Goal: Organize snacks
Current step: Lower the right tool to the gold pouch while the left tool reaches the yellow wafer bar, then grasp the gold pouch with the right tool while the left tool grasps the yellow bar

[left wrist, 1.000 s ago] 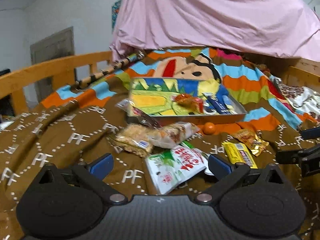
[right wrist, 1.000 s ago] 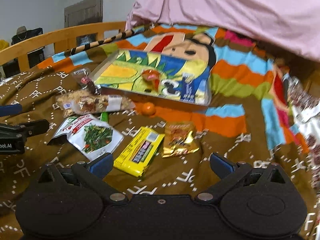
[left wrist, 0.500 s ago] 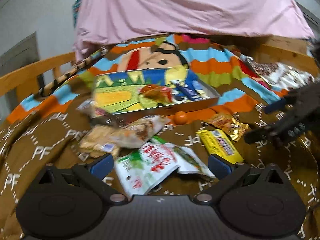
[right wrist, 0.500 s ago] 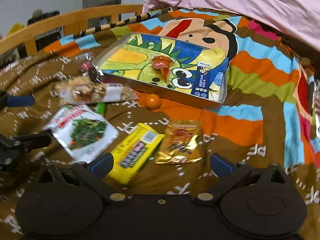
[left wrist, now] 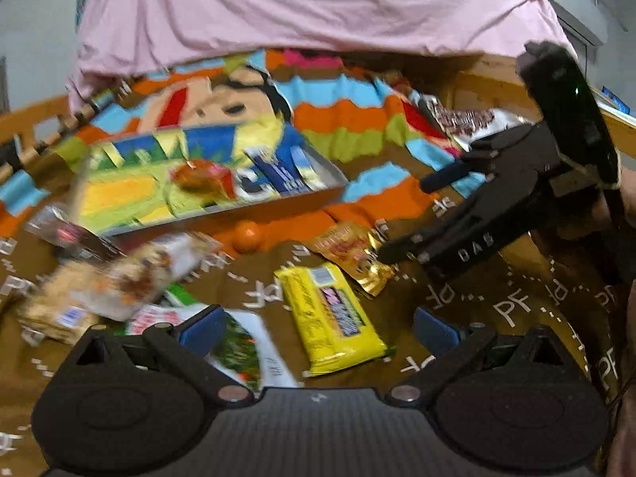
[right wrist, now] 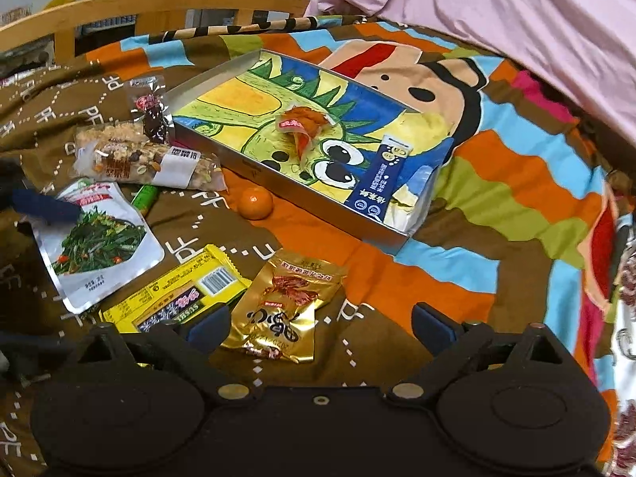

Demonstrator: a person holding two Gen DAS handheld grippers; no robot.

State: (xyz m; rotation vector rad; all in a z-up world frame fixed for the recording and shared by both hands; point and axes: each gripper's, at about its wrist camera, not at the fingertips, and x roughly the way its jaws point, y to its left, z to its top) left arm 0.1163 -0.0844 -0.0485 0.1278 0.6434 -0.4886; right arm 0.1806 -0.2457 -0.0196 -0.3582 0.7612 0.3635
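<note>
A shallow metal tray (right wrist: 222, 147) with a cartoon lining lies on the bed and holds an orange packet (right wrist: 302, 123) and a blue stick pack (right wrist: 379, 179). Loose snacks lie in front of it: a gold pouch (right wrist: 286, 306), a yellow bar (right wrist: 179, 298), a white vegetable pouch (right wrist: 95, 246), nut bars (right wrist: 147, 163) and a small orange (right wrist: 256, 202). My right gripper (right wrist: 320, 324) is open right above the gold pouch. My left gripper (left wrist: 320, 324) is open above the yellow bar (left wrist: 330, 314); the right gripper (left wrist: 401, 214) shows over the gold pouch (left wrist: 349, 254).
A wooden bed rail (right wrist: 159, 4) runs along the far left. A pink sheet (right wrist: 516, 12) hangs behind the tray. A dark snack packet (right wrist: 153, 115) leans at the tray's left corner, and a green tube (right wrist: 145, 196) lies by the nut bars.
Both grippers moved forward and lower over the snacks. The right one closed in on the gold pouch; the left one swung right, from the white pouch toward the yellow bar.
</note>
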